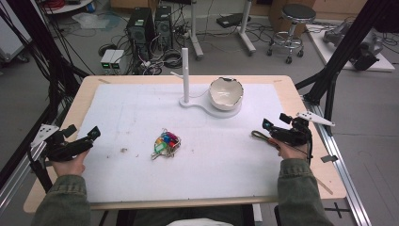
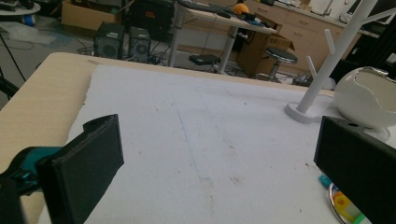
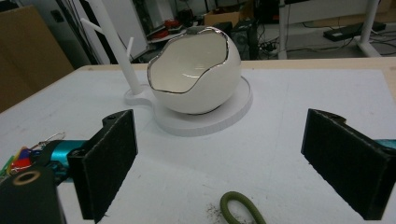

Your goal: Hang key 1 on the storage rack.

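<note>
The white egg-shaped ceramic bowl with a jagged metallic rim (image 1: 226, 92) sat upper centre on its white stand with a peg post (image 1: 185, 75); a careless sweep could have tipped it. The left gripper (image 1: 92, 133) and right gripper (image 1: 267, 125) both had jaws apart, empty. Nearest the right gripper, at right of centre, lay the olive-green cord loop (image 1: 260, 137), thin and flat, so the pads might have slid over it; the bunch of coloured key tags on wire rings (image 1: 166, 142) lay mid-frame.
</note>
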Tool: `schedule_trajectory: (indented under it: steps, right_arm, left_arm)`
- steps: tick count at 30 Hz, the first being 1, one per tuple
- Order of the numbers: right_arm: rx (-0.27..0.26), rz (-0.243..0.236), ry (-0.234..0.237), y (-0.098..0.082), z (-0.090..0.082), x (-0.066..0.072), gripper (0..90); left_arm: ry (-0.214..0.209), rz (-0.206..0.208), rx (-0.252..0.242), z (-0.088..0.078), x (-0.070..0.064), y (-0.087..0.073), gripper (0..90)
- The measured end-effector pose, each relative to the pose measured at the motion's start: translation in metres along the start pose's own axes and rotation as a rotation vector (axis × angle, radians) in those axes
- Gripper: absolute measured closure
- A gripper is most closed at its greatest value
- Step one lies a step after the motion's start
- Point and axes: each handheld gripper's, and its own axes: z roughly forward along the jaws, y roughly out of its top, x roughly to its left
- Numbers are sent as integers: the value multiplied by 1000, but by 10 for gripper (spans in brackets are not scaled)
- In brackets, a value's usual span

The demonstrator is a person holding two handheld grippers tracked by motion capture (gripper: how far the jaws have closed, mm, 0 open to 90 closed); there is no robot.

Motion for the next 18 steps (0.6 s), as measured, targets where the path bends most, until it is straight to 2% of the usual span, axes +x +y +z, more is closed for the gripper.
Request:
schedule_trajectory:
  steps: [8,15,18]
  right_arm:
    - [42,-7,-22,12,2,-12,98]
    - [131,-24,-37,16,4,-24,98]
    - [152,-29,-38,17,5,-28,98]
  left_arm:
    - [-2,-4,3,0,1,0,17]
    - [0,-10,2,0,1,0,17]
    - [0,-11,2,0,1,0,17]
